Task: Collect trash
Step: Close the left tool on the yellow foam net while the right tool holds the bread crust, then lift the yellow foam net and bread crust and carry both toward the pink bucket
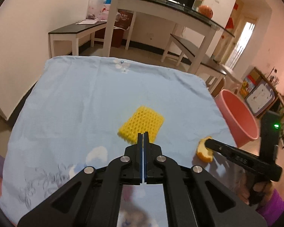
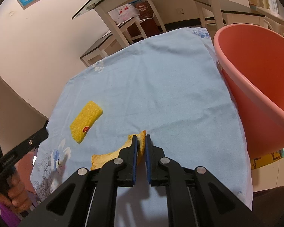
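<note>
- Blue-padded jaws of the left gripper (image 1: 143, 134) stand pressed together with only a hairline slit between them and nothing in it; their tips sit just in front of the near edge of the yellow foam net (image 1: 141, 123).
- That yellow foam net lies flat on the light blue cloth (image 1: 75, 98), untouched (in the right wrist view a small red sticker shows on it).
- Jaws of the right gripper (image 2: 141, 141) stand nearly closed and pinch the orange peel (image 2: 111, 156) by its upper end, the pads pressing on it from both sides.
- From the grip the orange peel curves away to the left, its free end low over the cloth (I cannot tell whether that end touches the fabric).
- Seen from the left wrist, the right gripper's fingertip bites the peel near the cloth's right edge, well apart from the foam net.
- Beyond that edge stands the pink basin (image 2: 259, 79), its rim just beside the cloth; what shows of its inside is bare.
- A hand (image 2: 17, 196) with a purple sleeve (image 2: 7, 217) holds the left gripper's handle at the lower left of the right wrist view.
</note>
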Available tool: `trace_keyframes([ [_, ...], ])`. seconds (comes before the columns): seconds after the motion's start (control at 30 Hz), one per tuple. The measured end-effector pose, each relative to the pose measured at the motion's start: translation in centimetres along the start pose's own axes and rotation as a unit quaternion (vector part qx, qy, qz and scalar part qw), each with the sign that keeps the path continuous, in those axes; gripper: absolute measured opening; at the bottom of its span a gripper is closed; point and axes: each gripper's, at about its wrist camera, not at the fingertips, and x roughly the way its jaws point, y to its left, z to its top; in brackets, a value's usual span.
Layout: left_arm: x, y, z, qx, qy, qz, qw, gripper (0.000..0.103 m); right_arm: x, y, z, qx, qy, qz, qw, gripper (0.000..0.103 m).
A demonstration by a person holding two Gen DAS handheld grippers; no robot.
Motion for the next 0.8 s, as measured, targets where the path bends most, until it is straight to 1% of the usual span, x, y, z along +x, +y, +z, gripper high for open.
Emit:
trace_keyframes([
  [0.03,0.6,-0.1,0.3,0.006,0.008,0.006,0.9999,0.007,0.0,0.0,0.0,0.0,0.0,-0.001,1.0,0.008],
  [0.07,1.1,-0.2,0.5,0.01,0.013,0.01,0.9998,0.017,0.0,0.1,0.0,0.0,0.0,-0.001,1.0,0.008],
  [0.13,2.0,-0.5,0.9,0.024,0.015,0.011,0.9995,0.027,0.0,0.1,0.0,0.0,0.0,-0.001,1.0,0.008],
  [0.17,2.4,-0.6,1.3,0.033,0.012,0.017,0.9992,0.03,0.0,0.1,0.0,0.0,0.0,-0.002,1.0,0.008],
  [0.27,3.6,-1.1,1.7,0.06,0.01,0.019,0.998,0.035,0.0,0.0,0.0,0.0,0.0,-0.001,1.0,0.008],
  [0.33,4.7,-1.2,1.8,0.067,0.02,0.022,0.9973,0.036,0.0,0.1,0.0,0.0,0.0,-0.001,1.0,0.008],
  [0.47,6.9,-0.7,1.3,0.072,0.052,0.041,0.9952,0.036,0.0,0.0,0.0,0.001,0.0,-0.002,1.0,0.008],
  [0.5,7.2,-0.7,1.1,0.074,0.055,0.045,0.9947,0.036,0.0,0.0,0.0,0.002,0.0,-0.002,1.0,0.008],
  [0.57,7.0,-0.5,0.8,0.082,0.046,0.046,0.9945,0.036,0.1,0.0,0.0,0.001,0.0,-0.005,1.0,0.008],
  [0.63,6.7,-0.4,0.5,0.085,0.042,0.046,0.9945,0.035,0.1,0.1,-0.1,0.0,-0.001,-0.007,1.0,0.008],
  [0.7,6.3,-0.3,0.5,0.076,0.04,0.041,0.9954,0.018,0.1,0.2,-0.1,-0.001,-0.001,-0.01,1.0,0.008],
  [0.73,6.1,0.0,0.4,0.068,0.046,0.034,0.9961,0.005,0.1,0.3,-0.1,-0.003,-0.001,-0.012,1.0,0.008],
  [0.77,6.0,0.1,0.4,0.061,0.051,0.025,0.9966,0.001,0.2,0.3,-0.1,-0.003,-0.001,-0.013,1.0,0.008],
  [0.8,5.8,0.1,0.2,0.055,0.052,0.019,0.9969,0.0,0.2,0.3,-0.1,-0.004,-0.001,-0.012,1.0,0.008],
])
